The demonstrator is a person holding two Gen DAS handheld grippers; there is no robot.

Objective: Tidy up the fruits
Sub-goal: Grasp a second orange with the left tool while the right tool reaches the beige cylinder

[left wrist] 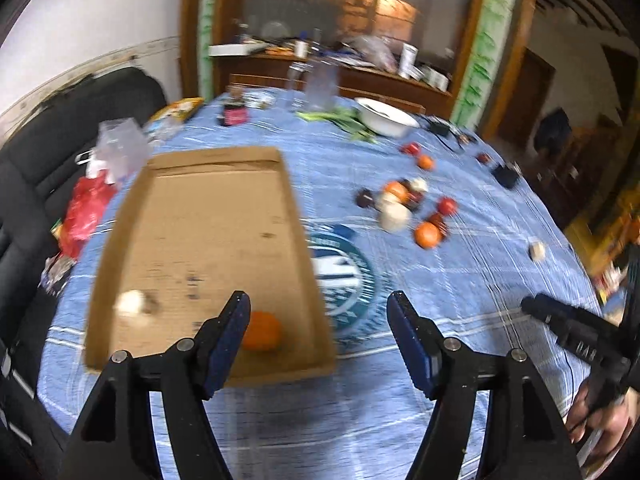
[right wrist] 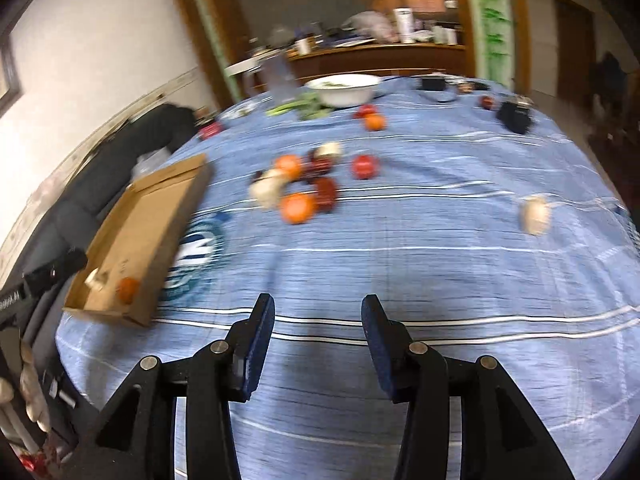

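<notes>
My left gripper hangs with jaws apart and empty over the near edge of the shallow brown cardboard tray, where a round orange fruit and a pale round fruit sit. My right gripper is parted too, holding nothing, with bare blue striped tablecloth ahead. The mixed fruit pile sits mid-tabletop, one pale fruit near the right edge.

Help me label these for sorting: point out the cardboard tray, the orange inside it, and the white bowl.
cardboard tray (left wrist: 224,216), left wrist view, bare floor of the tray.
orange (left wrist: 264,330), left wrist view, middle of the fruit's visible side.
white bowl (right wrist: 344,94), right wrist view, outer wall below the rim.
</notes>
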